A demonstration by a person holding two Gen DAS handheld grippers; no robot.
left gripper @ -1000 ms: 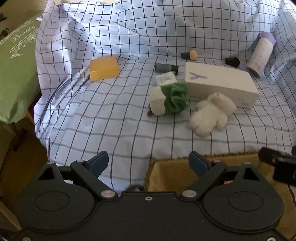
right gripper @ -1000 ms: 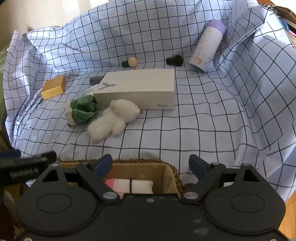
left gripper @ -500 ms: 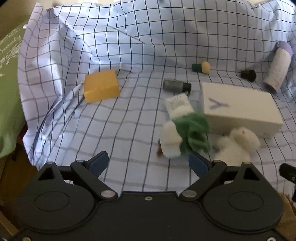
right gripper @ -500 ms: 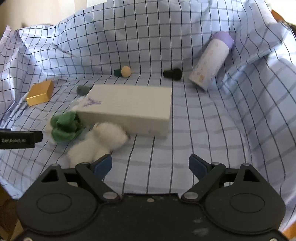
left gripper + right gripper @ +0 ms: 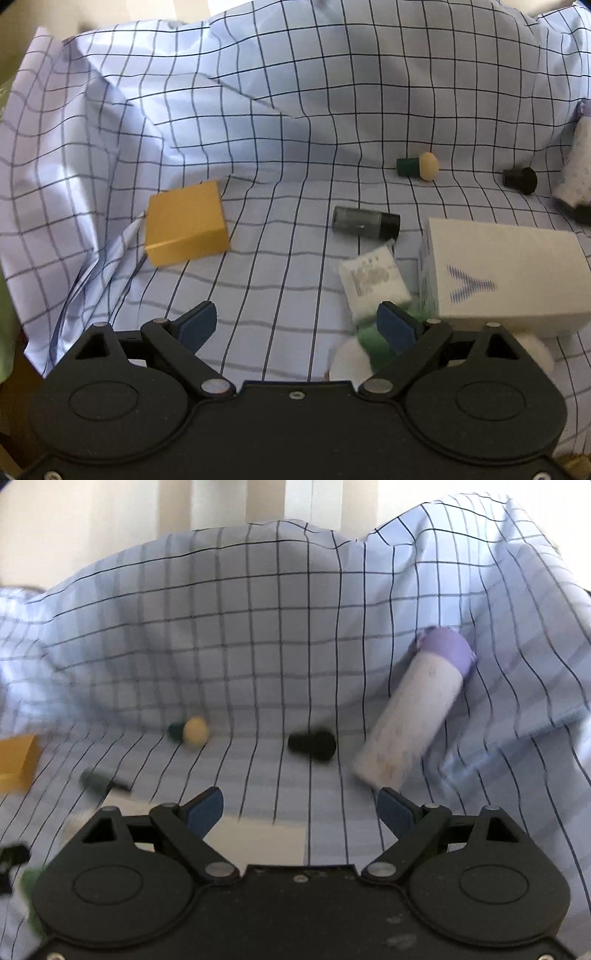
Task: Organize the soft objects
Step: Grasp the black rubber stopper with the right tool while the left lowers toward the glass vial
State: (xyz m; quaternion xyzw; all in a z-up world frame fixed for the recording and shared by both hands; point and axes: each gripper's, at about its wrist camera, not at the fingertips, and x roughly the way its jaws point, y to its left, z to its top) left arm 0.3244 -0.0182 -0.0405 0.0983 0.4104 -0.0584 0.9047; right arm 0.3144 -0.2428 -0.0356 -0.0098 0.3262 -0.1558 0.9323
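Left wrist view: the left claw (image 5: 297, 319) stands wide open with nothing between its pads, only bare checked cloth (image 5: 258, 110). The soft things sit at its right finger: a white sachet (image 5: 373, 282) just ahead of that fingertip, and a green-and-white plush (image 5: 364, 350) tucked under and partly behind the finger. A second, white plush (image 5: 535, 349) peeks out past the claw's right shoulder, under the white box (image 5: 506, 273). Ahead and to the left lies a yellow box (image 5: 186, 221); straight ahead a dark tube (image 5: 365, 223), and farther off a green cork (image 5: 417, 166) and a black cap (image 5: 521, 179). To do this well, I judge the claw should shift right until the green plush sits centred between the pads, then drop and close on its bulk, not on the sachet or the box edge.

Right wrist view, blurred: the right claw (image 5: 301, 812) is also wide open and empty. The white box (image 5: 255, 836) lies just under and between its fingers. A bottle (image 5: 410, 716) with a purple cap leans ahead on the right; the black cap (image 5: 312, 744) and cork (image 5: 190, 731) lie ahead. A green smear at the far lower left may be the plush; I cannot tell. This claw points at hard things, so it should swing left and down toward the white plush.
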